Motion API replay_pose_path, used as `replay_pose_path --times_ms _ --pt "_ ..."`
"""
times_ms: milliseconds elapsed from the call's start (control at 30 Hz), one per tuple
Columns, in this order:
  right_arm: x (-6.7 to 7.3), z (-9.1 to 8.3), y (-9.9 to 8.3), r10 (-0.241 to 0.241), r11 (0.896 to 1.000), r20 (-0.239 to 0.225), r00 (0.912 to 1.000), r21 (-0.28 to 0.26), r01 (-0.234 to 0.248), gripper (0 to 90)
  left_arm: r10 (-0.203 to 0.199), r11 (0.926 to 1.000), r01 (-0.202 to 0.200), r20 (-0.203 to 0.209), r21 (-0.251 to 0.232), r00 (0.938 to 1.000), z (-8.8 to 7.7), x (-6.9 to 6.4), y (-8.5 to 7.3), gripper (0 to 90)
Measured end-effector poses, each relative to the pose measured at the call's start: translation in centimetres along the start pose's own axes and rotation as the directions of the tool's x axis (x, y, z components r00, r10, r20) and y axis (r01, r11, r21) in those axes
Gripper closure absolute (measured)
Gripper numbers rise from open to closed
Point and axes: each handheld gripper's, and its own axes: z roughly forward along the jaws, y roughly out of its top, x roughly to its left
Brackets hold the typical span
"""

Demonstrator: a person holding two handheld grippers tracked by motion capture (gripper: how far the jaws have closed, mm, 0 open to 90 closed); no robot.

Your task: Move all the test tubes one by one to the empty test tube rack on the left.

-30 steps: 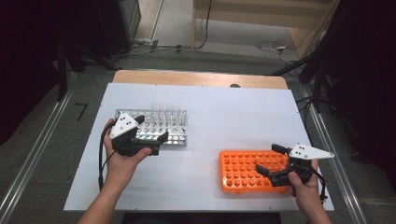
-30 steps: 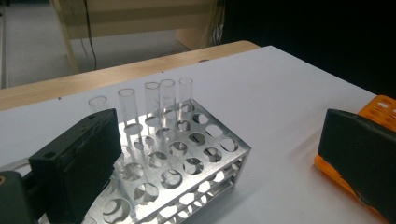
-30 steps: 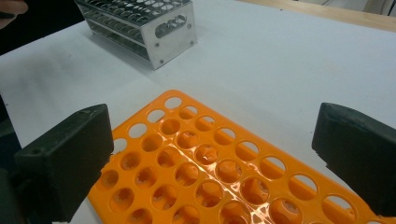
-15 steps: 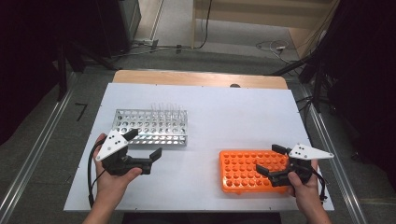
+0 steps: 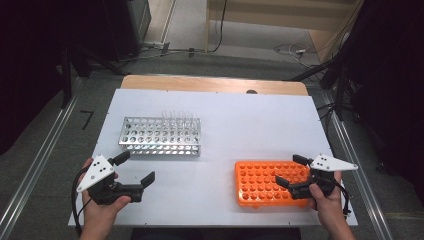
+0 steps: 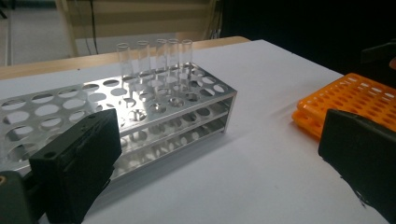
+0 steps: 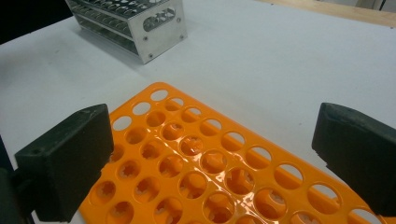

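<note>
Standing: five glass tubes (image 6: 156,58) in one metal rack (image 5: 160,137), one orange rack (image 5: 270,182); both grippers' jaws wide, empty.

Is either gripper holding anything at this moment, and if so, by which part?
Nothing is held. The left gripper and the right gripper are both open and empty; the clear glass test tubes stand in the perforated metal rack.

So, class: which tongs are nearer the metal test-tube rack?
Left. The left tongs sit just in front of the metal rack, near its left end; the right tongs hover over the orange rack, farther right.
</note>
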Motion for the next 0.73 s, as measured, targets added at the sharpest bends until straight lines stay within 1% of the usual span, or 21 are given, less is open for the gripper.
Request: replay_pose_path --times_ms 100,200,367,500,733 --pt "-0.2 -0.1 -0.2 0.008 1.0 0.005 1.0 -0.003 -0.008 0.0 0.009 1.0 -0.009 -0.001 -0.003 1.0 -0.8 0.5 -0.5 0.0" --pt "-0.5 -0.3 -0.4 0.008 1.0 0.012 0.9999 -0.005 -0.008 0.0 -0.003 0.9997 0.003 0.001 -0.023 1.0 -1.3 1.1 -0.7 0.0" --pt "-1.0 -0.4 -0.7 0.02 1.0 0.023 0.9996 -0.004 -0.02 0.0 -0.016 0.9993 0.016 0.004 -0.033 0.9999 -1.4 1.7 -1.0 0.0" --pt "-1.1 -0.3 -0.8 0.022 1.0 0.025 0.9995 0.0 -0.022 0.0 -0.023 0.9995 0.023 -0.002 -0.023 0.9997 -1.3 2.1 -1.2 0.0" --pt "-1.0 0.0 -0.9 0.021 1.0 0.025 0.9995 0.005 -0.021 0.0 -0.026 0.9995 0.026 -0.007 -0.02 0.9996 -1.1 2.1 -1.3 0.0"
